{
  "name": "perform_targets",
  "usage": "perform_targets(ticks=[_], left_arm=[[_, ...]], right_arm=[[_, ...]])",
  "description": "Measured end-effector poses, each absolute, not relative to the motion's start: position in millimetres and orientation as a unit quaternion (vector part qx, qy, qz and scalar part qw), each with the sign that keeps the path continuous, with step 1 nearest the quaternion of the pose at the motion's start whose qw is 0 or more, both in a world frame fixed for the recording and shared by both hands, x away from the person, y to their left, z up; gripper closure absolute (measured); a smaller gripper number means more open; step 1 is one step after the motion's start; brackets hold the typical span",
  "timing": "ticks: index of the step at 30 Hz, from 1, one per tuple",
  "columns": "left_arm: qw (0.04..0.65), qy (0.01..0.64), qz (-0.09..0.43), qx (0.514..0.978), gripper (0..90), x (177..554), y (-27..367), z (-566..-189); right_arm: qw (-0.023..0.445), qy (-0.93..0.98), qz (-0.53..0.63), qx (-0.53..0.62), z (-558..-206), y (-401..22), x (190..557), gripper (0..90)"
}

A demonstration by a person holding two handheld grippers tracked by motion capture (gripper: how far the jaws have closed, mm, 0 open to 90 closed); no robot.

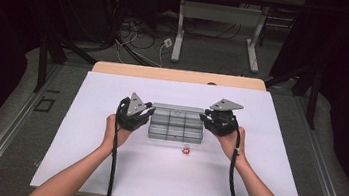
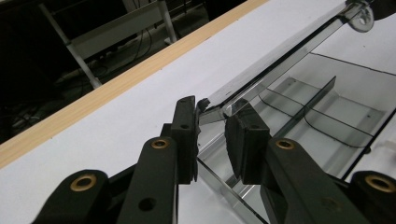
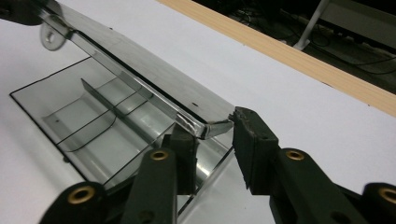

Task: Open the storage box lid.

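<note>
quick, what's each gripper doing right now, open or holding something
Left gripper: shut on a corner of the clear box lid, lid raised.
Right gripper: jaws at the opposite lid corner; a firm grip cannot be told.

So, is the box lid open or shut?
Partly open: the lid is lifted at an angle above the box, showing the dividers.

Left gripper [image 1: 136, 115]: black body, grey three-cornered plate on top, black cable trailing back from it along the forearm. Right gripper [image 1: 219, 118]: same build, grey plate above, black cable behind. Forearms bare, no sleeves seen. In the left gripper view the gripper [image 2: 212, 135] has two matte black jaws with blocky, scuffed pads at the tips; brass-coloured bushings ring the pivot holes behind the pads. The right gripper view shows the gripper [image 3: 214, 140] with identical black links and brass bushings.
</note>
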State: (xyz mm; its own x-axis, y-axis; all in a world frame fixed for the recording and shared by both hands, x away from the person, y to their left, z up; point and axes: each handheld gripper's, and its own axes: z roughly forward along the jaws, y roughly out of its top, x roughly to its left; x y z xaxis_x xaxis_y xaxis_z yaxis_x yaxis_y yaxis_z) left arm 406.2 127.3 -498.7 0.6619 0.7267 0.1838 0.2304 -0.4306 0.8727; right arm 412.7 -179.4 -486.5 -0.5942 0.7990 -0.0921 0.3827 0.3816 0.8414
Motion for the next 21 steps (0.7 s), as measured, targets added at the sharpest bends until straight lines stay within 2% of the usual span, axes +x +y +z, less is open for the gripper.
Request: perform_targets(ticks=[21], left_arm=[[0.434,0.339,0.281,0.786,72.9,446,117,-499]], right_arm=[[0.252,0.769,0.398,0.433,-493,-171,454,73.2]])
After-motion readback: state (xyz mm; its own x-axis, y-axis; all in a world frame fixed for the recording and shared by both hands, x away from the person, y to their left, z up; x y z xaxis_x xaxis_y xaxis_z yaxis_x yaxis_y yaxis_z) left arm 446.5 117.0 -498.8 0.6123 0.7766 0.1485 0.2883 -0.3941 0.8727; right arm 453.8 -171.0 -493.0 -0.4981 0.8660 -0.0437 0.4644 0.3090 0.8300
